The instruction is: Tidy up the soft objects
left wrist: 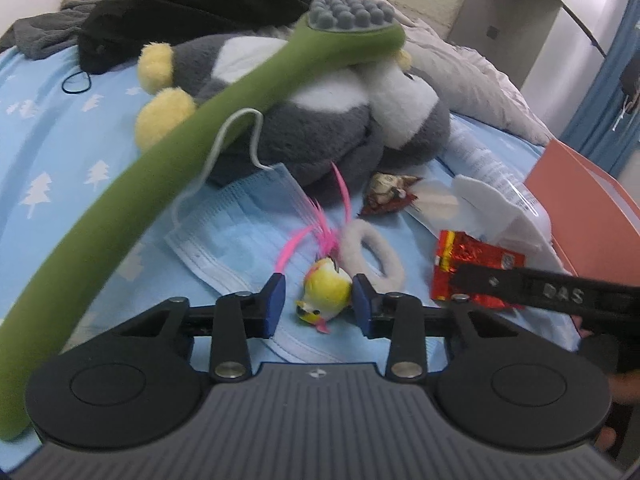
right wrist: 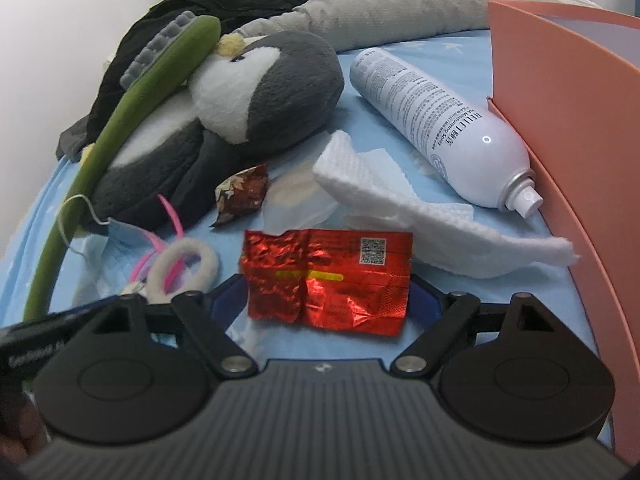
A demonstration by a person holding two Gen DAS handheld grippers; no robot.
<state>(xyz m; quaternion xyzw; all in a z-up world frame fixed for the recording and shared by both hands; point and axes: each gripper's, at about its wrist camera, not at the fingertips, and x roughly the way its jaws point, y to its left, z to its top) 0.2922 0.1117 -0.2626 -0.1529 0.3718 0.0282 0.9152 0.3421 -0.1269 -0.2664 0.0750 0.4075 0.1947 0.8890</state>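
A small yellow bird toy with pink feathers lies on a blue face mask. My left gripper straddles it: the right pad touches the toy, and a gap shows at the left pad. A crumpled red foil wrapper lies flat on the bed between the wide-spread fingers of my right gripper, which is open. A grey and white penguin plush lies behind them. Beside the bird toy sits a white fuzzy hair ring.
A long green massager with grey nubs leans across the plush. A white spray bottle lies against an orange box on the right. White cotton sheets, a brown snack wrapper, black clothes and a grey blanket surround them.
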